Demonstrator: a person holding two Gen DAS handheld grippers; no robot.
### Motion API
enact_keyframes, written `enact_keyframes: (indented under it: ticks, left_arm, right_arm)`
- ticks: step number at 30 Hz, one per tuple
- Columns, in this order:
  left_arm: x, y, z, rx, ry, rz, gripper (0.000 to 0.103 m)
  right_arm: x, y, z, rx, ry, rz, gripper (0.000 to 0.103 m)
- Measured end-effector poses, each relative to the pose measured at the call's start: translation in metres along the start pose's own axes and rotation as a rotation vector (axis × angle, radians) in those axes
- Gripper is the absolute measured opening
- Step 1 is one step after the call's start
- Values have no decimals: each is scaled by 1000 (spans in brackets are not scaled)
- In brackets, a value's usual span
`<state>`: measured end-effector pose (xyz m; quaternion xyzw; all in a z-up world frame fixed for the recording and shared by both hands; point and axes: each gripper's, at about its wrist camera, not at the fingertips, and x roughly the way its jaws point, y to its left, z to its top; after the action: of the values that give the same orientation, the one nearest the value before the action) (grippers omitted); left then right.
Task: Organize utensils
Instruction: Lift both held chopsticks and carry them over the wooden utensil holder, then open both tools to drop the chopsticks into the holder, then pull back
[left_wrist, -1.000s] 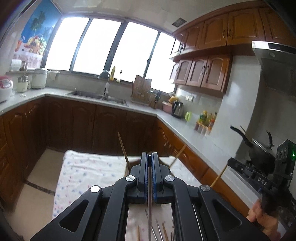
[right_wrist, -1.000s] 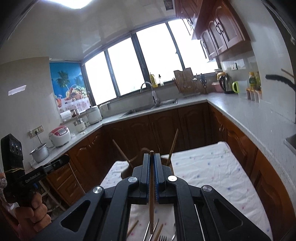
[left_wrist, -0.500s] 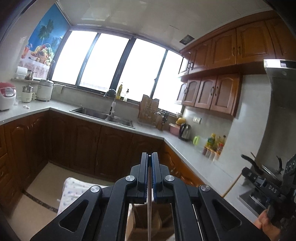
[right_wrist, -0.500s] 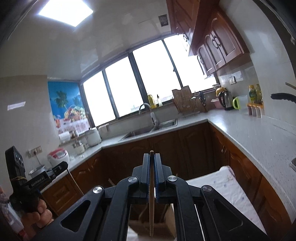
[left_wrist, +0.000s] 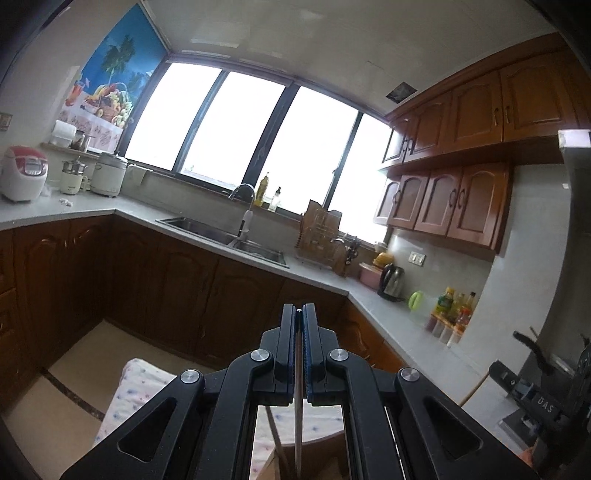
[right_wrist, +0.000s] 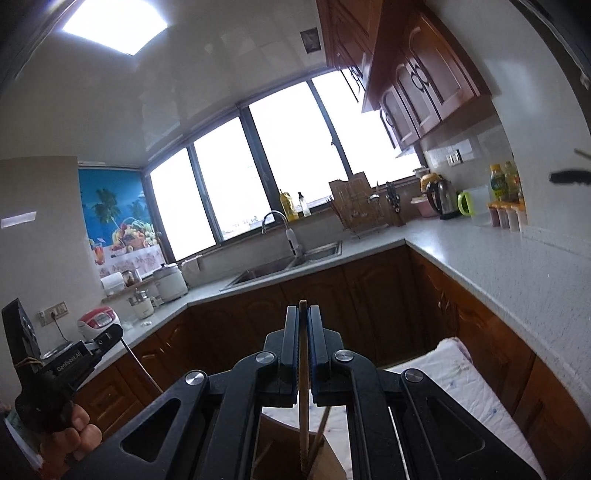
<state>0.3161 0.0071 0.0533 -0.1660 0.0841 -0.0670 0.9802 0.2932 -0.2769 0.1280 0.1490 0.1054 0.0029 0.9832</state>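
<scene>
- The left gripper (left_wrist: 299, 312) is clenching a thin metal utensil (left_wrist: 297, 424), probably a chopstick, its jaws closed on the shaft and the lower end hanging down toward the bottom of the left wrist view.
- The right gripper (right_wrist: 303, 312) is gripping a wooden chopstick (right_wrist: 303, 398) the same way, jaws pressed on it, the top end poking just above the fingertips.
- Directly beneath both grippers, a brown holder (right_wrist: 325, 461) is standing on the cloth-covered table (right_wrist: 476, 391); other sticks (right_wrist: 320, 428) are already leaning inside it, and the wooden chopstick's tip is hanging at or just within its mouth.
- In the left view only a sliver of the holder (left_wrist: 328, 448) is showing, so whether the metal utensil's tip is inside cannot be told.
- The step in hand appears to be lowering both utensils into the holder, a mid-task stage with several pieces already stowed.
- The next move is likely calling for keeping each shaft upright, sinking the tips past the rim without knocking the leaning sticks, then opening the jaws so the pieces drop in.
- Beyond the table, dark wooden cabinets (left_wrist: 177, 280) are running beneath a pale counter (right_wrist: 517, 266).
- Farther back, a sink (left_wrist: 229, 236) and tap are sitting under bright windows (left_wrist: 236, 125), with a kettle (right_wrist: 441, 199) off to the right.
</scene>
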Motion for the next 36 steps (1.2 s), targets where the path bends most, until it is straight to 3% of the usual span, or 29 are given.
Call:
enact_keyframes:
  ticks: [10,20,31,34,36]
  left_arm:
    - [39,-1,-44,-26,69,35,2]
    - [58,7,-27,-9,158,31,2]
    - [59,15,-13,1,184,43,4]
    - [62,14,-12,-1,204,36,4]
    - [62,14,-10,-6,212,32,18]
  right_arm:
    - [20,-8,-42,20,59,-13,4]
    - [25,-8,-46,14,92,-23,4]
    - [28,-12,-44,23,101,-15,4]
    - [28,-13,-46,33,107,-3,10]
    - [27,-16,-45,48,110,7,16]
